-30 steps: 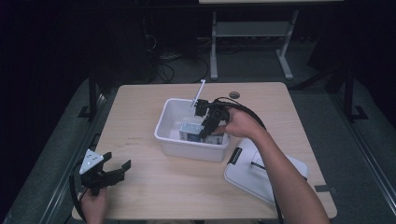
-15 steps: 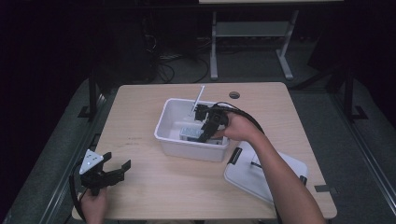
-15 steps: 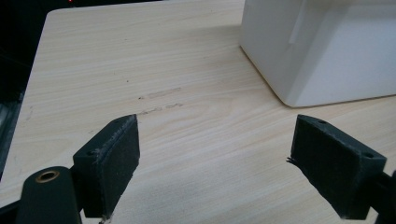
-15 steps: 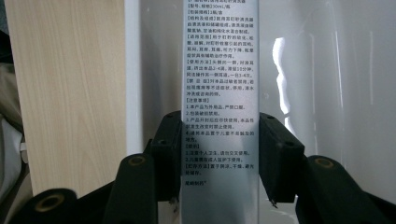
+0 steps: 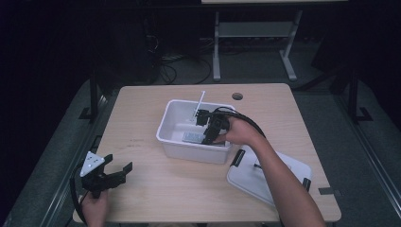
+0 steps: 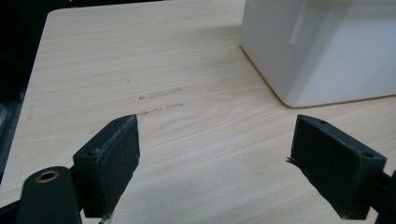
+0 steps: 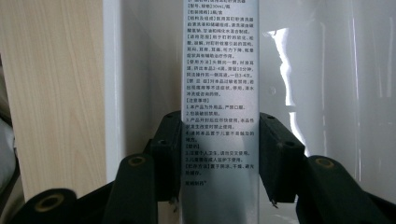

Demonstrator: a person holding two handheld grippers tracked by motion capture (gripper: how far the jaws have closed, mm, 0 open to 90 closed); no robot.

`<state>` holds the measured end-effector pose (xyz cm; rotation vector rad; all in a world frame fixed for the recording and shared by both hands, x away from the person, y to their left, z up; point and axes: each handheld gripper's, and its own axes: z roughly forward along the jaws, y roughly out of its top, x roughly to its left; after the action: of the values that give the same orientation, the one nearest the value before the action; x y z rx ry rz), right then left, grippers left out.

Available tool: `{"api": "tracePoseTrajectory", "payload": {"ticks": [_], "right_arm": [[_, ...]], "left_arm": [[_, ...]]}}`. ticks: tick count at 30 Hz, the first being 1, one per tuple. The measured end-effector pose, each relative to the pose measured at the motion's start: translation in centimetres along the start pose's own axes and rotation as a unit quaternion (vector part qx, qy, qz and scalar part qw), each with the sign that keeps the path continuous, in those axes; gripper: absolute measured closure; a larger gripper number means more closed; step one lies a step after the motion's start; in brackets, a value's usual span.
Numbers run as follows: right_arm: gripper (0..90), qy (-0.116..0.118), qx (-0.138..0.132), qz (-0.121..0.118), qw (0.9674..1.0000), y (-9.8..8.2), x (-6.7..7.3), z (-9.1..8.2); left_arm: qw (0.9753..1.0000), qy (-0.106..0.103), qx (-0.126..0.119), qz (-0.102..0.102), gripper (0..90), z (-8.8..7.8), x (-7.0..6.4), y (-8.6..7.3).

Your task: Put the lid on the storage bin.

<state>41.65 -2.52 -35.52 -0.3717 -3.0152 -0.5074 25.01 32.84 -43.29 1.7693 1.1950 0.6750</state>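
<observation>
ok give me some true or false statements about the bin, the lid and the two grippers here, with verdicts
1. The right gripper is down inside the white bin. True.
2. The right gripper's jaws are empty. False: they clamp a silver box printed with text.
3. The bin's lid is on the bin. False: it lies on the table, by the bin's near right corner.
4. The left gripper is open with nothing between its jaws. True.
5. The left gripper is touching the bin. False: it sits apart from it, near the table's front left corner.
</observation>
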Motion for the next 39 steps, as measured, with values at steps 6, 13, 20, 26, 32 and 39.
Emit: {"api": "tracePoseTrajectory", "payload": {"ticks": [6, 13, 20, 26, 32, 39], "right_arm": [[54.7, -0.001, 0.006, 0.000, 1.0000, -0.1, 0.0, 0.3], [54.3, -0.002, 0.010, -0.001, 0.9999, -0.1, -0.1, 0.4], [53.7, -0.002, 0.013, -0.001, 0.9999, -0.1, 0.0, 0.6], [54.0, 0.000, 0.007, 0.003, 1.0000, -0.1, 0.0, 0.2], [54.4, 0.000, -0.002, 0.005, 1.0000, -0.3, 0.1, -0.4], [53.9, -0.003, -0.021, 0.013, 0.9997, -1.0, 0.2, -1.8]], "left_arm": [[1.0000, 0.000, 0.000, 0.000, 14.9, 0.0, 0.0, 0.0], [1.0000, 0.000, -0.001, 0.000, 14.9, 0.0, 0.0, 0.0], [1.0000, 0.001, -0.001, 0.000, 14.9, 0.0, 0.0, 0.0], [1.0000, 0.000, 0.001, 0.002, 14.9, 0.0, -0.1, 0.0], [1.0000, -0.001, 0.001, 0.002, 14.9, 0.0, -0.1, 0.0], [1.0000, -0.001, 0.001, 0.003, 14.8, 0.0, -0.1, 0.0]]}}
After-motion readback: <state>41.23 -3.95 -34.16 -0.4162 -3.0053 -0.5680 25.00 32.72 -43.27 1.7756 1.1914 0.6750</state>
